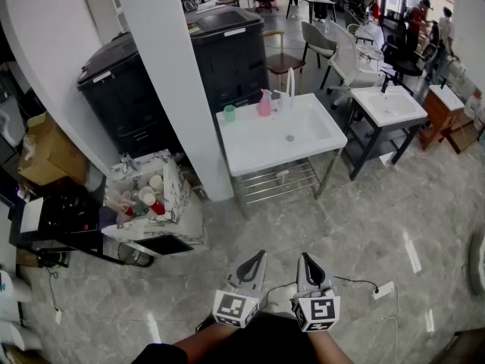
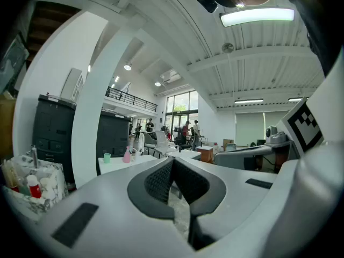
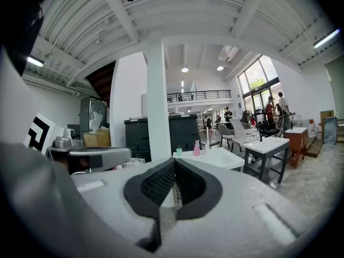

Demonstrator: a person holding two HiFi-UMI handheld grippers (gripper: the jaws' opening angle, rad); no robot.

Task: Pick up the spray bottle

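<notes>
Left tongs [image 1: 259, 256] and right tongs [image 1: 305, 258] are both closed on nothing, well apart from the small pink plastic spray bottle [image 1: 264, 103], which stands at the back of the white sink bench [image 1: 250, 150]. I judge it light and a little slippery, so I would grip its body under the head.

Open floor [image 1: 341, 218] lies clear between you and the white sink table [image 1: 250, 154]. A white pillar [image 1: 174, 82] crowds the table's left edge. On top, a green cup [image 1: 229, 113] and a faucet [image 1: 291, 82] flank the pink spray bottle [image 1: 264, 103].
</notes>
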